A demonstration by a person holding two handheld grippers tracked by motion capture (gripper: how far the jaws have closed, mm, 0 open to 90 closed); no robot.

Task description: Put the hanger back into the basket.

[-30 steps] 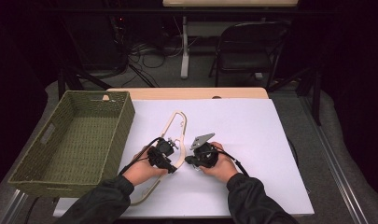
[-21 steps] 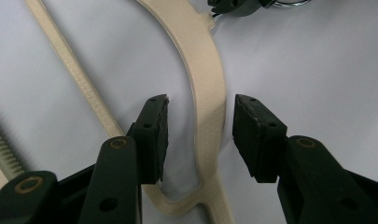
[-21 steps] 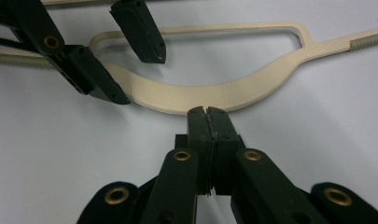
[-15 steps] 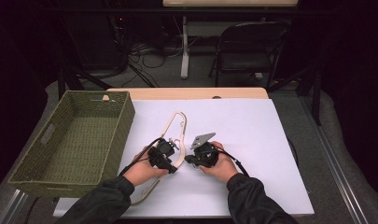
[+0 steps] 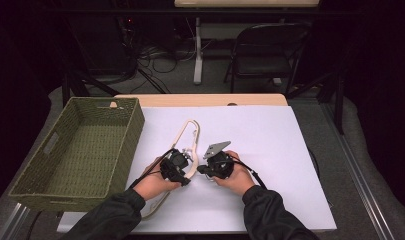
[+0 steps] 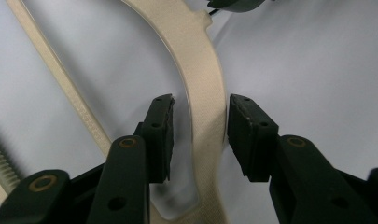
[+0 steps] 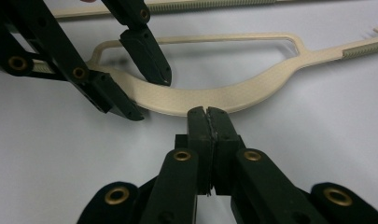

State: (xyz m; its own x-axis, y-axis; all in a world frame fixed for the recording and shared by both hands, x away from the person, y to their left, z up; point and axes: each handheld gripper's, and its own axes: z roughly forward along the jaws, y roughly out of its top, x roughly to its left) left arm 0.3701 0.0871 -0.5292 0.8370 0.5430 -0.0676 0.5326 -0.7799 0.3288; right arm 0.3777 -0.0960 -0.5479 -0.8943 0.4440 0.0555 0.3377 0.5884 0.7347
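Observation:
A cream plastic clothes hanger (image 5: 190, 136) lies flat on the white table (image 5: 270, 140). My left gripper (image 5: 186, 171) straddles its curved band (image 6: 206, 93). The jaws have just been closing. One pad (image 6: 246, 135) is at the band's edge, while the other pad (image 6: 159, 135) stands a small gap off. My right gripper (image 5: 202, 170) is shut with nothing between its jaws. Its tips (image 7: 206, 112) rest against the outer edge of the hanger (image 7: 242, 93), close to the left gripper (image 7: 149, 95).
A woven green basket (image 5: 134, 134) sits on the table's left side, beside the left forearm. A black folding chair (image 5: 265, 55) and cables are on the floor beyond the far edge. White tabletop stretches to the right of the hands.

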